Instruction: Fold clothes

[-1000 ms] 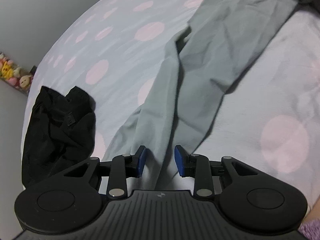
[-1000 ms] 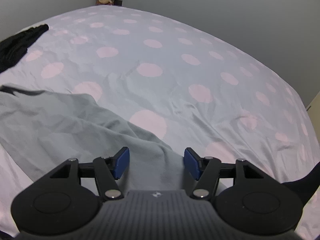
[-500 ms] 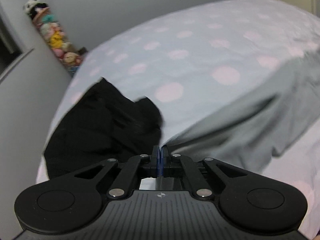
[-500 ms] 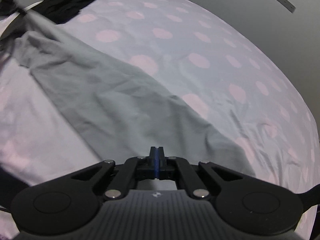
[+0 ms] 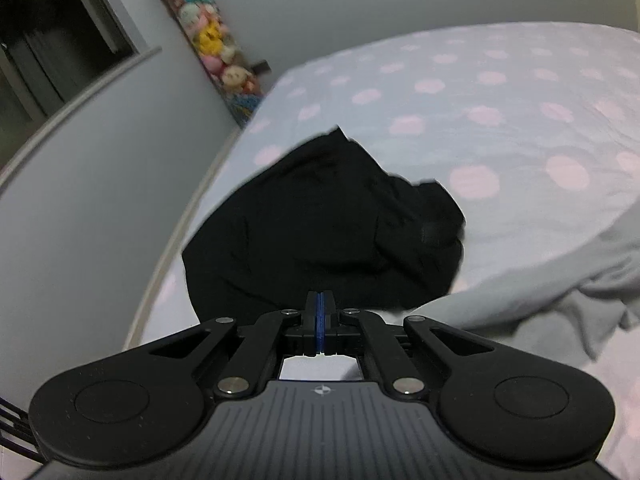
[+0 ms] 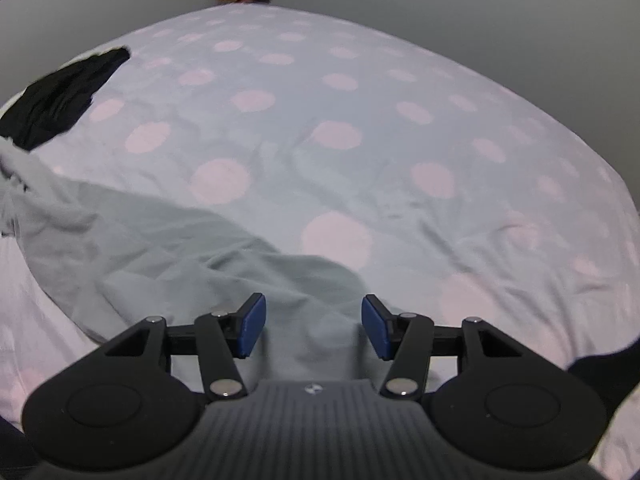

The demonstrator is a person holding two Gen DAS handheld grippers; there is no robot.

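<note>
A grey garment (image 6: 132, 248) lies stretched across the bed, running from the left edge to under my right gripper (image 6: 313, 326). The right gripper is open, its blue pads either side of a bunched end of the grey cloth, which lies loose between them. In the left wrist view the grey garment (image 5: 560, 280) shows at the right, rumpled. My left gripper (image 5: 319, 320) has its blue pads pressed together; no cloth shows between the tips. A black garment (image 5: 320, 232) lies crumpled just beyond it.
The bed has a pale blue sheet with pink dots (image 6: 400, 160). The black garment also shows at the far left in the right wrist view (image 6: 60, 96). The bed's left edge (image 5: 180, 232) meets a grey wall. A hanging column of plush toys (image 5: 212, 44) stands in the corner.
The right gripper was shut on the grey garment half a second ago and has opened, letting it drop. The left gripper stays shut and has swung toward the black garment.
</note>
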